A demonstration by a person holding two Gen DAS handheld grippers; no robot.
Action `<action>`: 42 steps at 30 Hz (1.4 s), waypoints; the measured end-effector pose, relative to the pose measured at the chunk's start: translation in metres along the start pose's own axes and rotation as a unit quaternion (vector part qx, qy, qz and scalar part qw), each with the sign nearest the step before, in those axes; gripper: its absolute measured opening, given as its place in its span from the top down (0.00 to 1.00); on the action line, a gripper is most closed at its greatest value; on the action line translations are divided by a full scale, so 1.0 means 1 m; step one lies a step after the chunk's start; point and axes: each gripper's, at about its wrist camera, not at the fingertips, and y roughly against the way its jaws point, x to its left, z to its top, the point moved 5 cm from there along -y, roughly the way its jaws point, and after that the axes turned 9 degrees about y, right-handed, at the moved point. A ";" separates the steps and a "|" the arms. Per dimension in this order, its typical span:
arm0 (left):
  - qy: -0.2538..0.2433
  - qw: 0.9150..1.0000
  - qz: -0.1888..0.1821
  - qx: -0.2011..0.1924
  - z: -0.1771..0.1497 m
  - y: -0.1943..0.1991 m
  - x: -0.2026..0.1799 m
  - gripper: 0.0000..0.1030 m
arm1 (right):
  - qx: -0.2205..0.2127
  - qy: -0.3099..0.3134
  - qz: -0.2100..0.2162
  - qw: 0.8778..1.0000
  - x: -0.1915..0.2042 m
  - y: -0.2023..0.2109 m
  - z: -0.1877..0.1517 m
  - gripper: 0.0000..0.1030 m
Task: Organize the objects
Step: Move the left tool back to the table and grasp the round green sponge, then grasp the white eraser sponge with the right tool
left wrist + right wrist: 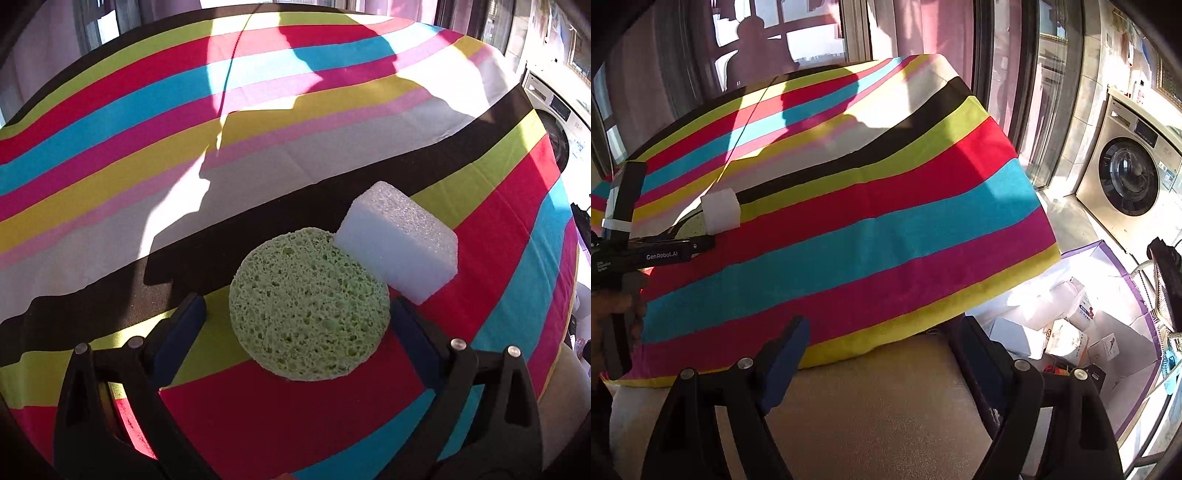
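Claw, left [297,306]: fingers spread wide, one on either side of the round green sponge [308,306]; the right blue pad looks to be at or just beside the sponge's edge, the left pad stands clear of it. Nothing is gripped.

Claw, right [882,328]: fingers spread, nothing between them, held off the near edge of the surface over a beige cushioned seat [879,406].

Green sponge: lies flat on the red and lime stripes, near the front of the surface. Its far right edge touches, or sits just under, the white foam block [397,245]; which of the two cannot be told.

Step in hand, as judged: approach to the green sponge, grasp not yet made. The next move calls for closing the left claw squarely across the disc, gently, since the sponge looks soft, and lifting without dragging the white block along.

Surface: covered by a striped cloth [110,155] in red, cyan, magenta, lime, yellow, white and black, with hard sunlight and sharp shadows across the far half.

Room: curtained window [798,33] behind the surface; front-loading washing machine [1130,173] at far right; open box of cartons [1082,325] on the floor beside the surface.
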 end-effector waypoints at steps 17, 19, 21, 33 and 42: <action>0.075 0.997 0.019 -0.013 -0.054 0.046 0.015 0.19 | -0.013 0.016 0.072 0.997 0.035 -0.016 0.038 0.19; 0.107 0.993 0.032 -0.024 -0.067 0.057 0.024 0.19 | -0.012 0.024 0.086 0.996 0.047 -0.021 0.048 0.19; 0.146 0.988 0.040 -0.037 -0.080 0.070 0.037 0.19 | -0.012 0.024 0.094 0.995 0.058 -0.027 0.057 0.19; 0.204 0.975 0.042 -0.082 -0.112 0.100 0.063 0.19 | -0.009 0.101 0.091 0.991 0.147 -0.073 0.113 0.19; 0.207 0.974 0.031 -0.087 -0.109 0.100 0.065 0.19 | -0.003 0.185 0.091 0.979 0.181 -0.092 0.131 0.19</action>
